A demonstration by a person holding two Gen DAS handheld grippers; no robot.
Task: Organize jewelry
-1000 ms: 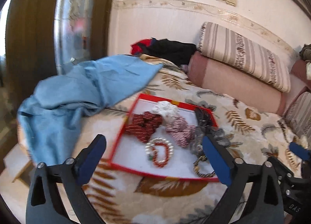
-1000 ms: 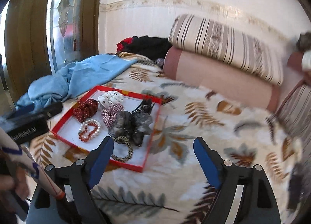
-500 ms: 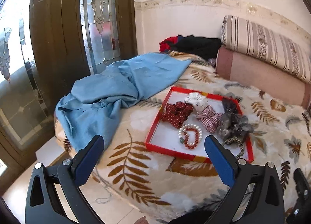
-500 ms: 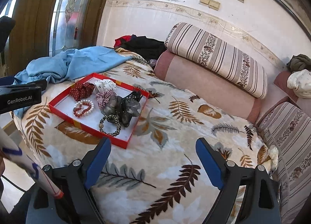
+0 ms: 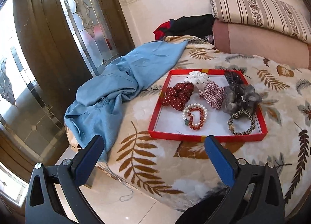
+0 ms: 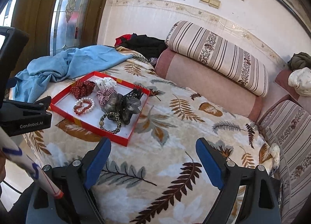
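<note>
The left view has swung since a second ago: then the red tray (image 5: 206, 137) sat squarely between the left tongs' (image 5: 153, 157) blue fingers, and now it lies ahead and off toward the right-hand finger, with the bed's edge, the floor tiles and the glazed door filling the left side. The right view has steadied too; its earlier blur is gone, and the tray (image 6: 124, 140) sits ahead of and left of the right tongs (image 6: 153, 160), just past the left finger's tip. Both pairs of tongs are spread wide and tilted down at the leaf-print blanket (image 6: 175, 167), with nothing between the pads. Neither touches the tray. The left tool's black body shows at the left edge of the right view, beside the tray's near corner. Inside the tray, the red polka-dot scrunchie (image 5: 177, 93) and white scrunchie (image 5: 197, 77) lie farthest from the tongs, the checked scrunchie (image 5: 211, 94) and grey scrunchie (image 5: 241, 96) sit mid-tray, and the pearl-and-red bead bracelets (image 5: 195, 116) and the leopard-pattern bracelet (image 5: 241, 122) lie nearest. A blue cloth (image 5: 116, 91) is draped over the bed's corner, left of the tray.
</note>
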